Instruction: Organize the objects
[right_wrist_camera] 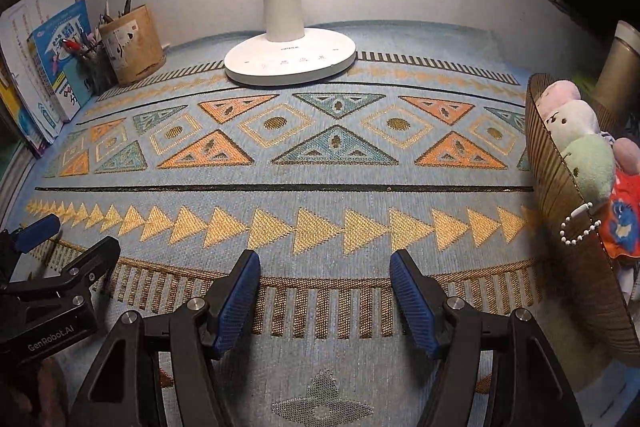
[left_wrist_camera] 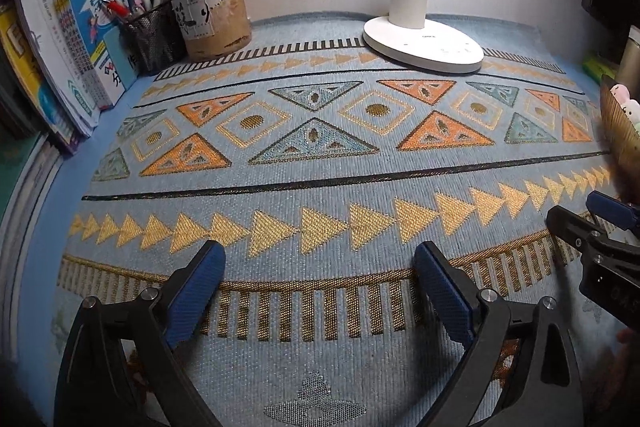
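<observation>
Both claws spread over a patterned mat, gripping nothing.
Left wrist view: left gripper [left_wrist_camera: 320,291] spread wide; pen holders [left_wrist_camera: 180,19] far left. Right wrist view: right gripper [right_wrist_camera: 325,301] parted; basket [right_wrist_camera: 560,195] of plush toys [right_wrist_camera: 576,135] at right.

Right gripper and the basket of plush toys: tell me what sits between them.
Nothing sits there. In the right wrist view only bare patterned mat separates the right gripper from the basket; its fingers hold nothing.

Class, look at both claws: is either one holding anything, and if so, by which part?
Nothing is held. The left claw and right claw stand open over the patterned mat.
</observation>
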The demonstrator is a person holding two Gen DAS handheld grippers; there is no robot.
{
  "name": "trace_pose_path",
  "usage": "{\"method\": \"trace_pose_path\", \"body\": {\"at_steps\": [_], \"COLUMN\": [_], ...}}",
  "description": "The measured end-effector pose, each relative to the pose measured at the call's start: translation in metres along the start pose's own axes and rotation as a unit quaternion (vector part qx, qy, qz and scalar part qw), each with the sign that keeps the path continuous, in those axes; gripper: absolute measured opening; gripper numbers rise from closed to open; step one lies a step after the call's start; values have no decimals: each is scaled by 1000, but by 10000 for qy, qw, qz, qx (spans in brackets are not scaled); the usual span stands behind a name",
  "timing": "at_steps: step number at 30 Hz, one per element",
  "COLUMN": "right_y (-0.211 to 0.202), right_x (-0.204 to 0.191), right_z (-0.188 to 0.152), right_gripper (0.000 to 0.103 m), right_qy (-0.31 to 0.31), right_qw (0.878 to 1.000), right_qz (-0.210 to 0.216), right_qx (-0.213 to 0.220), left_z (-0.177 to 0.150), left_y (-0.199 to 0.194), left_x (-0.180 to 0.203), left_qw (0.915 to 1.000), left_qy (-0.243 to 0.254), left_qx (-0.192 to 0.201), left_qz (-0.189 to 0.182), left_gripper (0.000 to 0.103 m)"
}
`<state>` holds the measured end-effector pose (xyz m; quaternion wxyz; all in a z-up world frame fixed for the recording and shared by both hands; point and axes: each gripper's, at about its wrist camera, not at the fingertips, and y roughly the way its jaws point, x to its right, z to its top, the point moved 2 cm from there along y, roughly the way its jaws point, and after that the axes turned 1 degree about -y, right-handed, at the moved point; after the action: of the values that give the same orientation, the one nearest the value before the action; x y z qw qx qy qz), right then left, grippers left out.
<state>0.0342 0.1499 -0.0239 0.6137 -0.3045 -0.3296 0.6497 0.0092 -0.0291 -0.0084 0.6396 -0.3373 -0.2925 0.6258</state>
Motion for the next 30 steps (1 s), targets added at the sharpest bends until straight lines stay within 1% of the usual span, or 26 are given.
{"method": "trace_pose_path", "body": {"at_steps": [2, 4, 6, 13, 15, 18, 20, 22, 30], "right_y": [0, 0, -1, 3, 3, 3, 6, 8, 8], "right_x": [0, -1, -1, -4, -4, -8, -7, -3, -5], "right_z": [0, 0, 0, 0, 0, 0, 0, 0, 1], "right_gripper": [66, 67, 68, 85, 87, 89, 100, 103, 103], "right_qy": [5, -1, -3, -60, -48, -111, -77, 3, -5], "right_qw": [10000, 10000, 10000, 9999, 9998, 9998, 9997, 9997, 9997], "right_qz": [1, 2, 21, 88, 128, 44, -1, 2, -43], "right_qx": [5, 1, -6, -106, -113, -137, -215, -262, -258], "left_z": [0, -1, -1, 1, 1, 1, 1, 1, 1], "left_y": [3, 5, 5, 7, 7, 8, 8, 9, 8], "left_x": [-6, -11, -13, -14, -14, -14, -15, -14, -13], "left_qw": [9998, 9993, 9991, 9991, 9991, 9991, 9991, 9991, 9991], "left_qy": [-176, -333, -396, -397, -399, -397, -408, -397, -398], "left_qx": [-90, -157, -154, -157, -157, -111, -106, -107, -106], "left_qz": [-38, -103, -49, -58, -61, -61, -87, -82, -79], "left_gripper": [102, 103, 103, 103, 103, 103, 103, 103, 103]}}
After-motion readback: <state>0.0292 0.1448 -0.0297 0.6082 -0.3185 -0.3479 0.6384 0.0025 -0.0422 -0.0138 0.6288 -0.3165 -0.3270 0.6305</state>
